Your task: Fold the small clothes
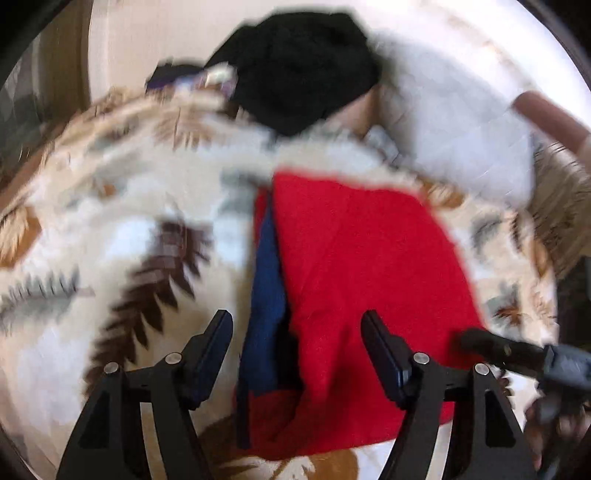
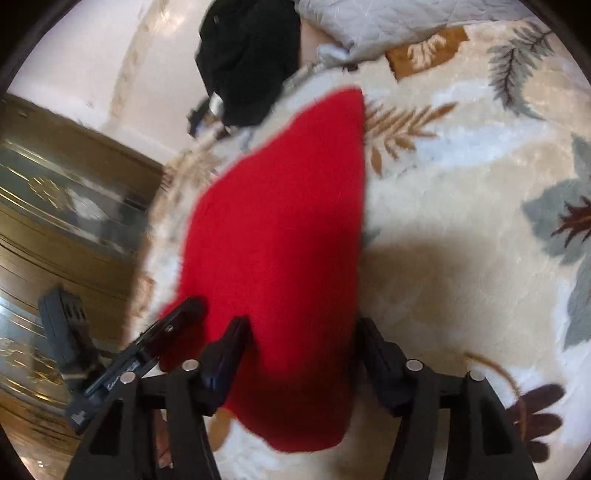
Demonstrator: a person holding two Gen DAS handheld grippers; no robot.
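Red knit garment (image 1: pixel 362 258), with its blue lining (image 1: pixel 266 280) showing, lies folded on the leaf-patterned blanket (image 1: pixel 110 229) between folds, both the left claw (image 1: pixel 297 354) and right claw (image 2: pixel 303 354) spread and empty, so next needs a fresh edge pinch.

Ahead of your fingers lies a cream leaf-patterned blanket (image 2: pixel 461 221); beyond it a grey quilted pillow (image 2: pixel 388 26), and off left a brown patterned floor (image 2: pixel 66 221).
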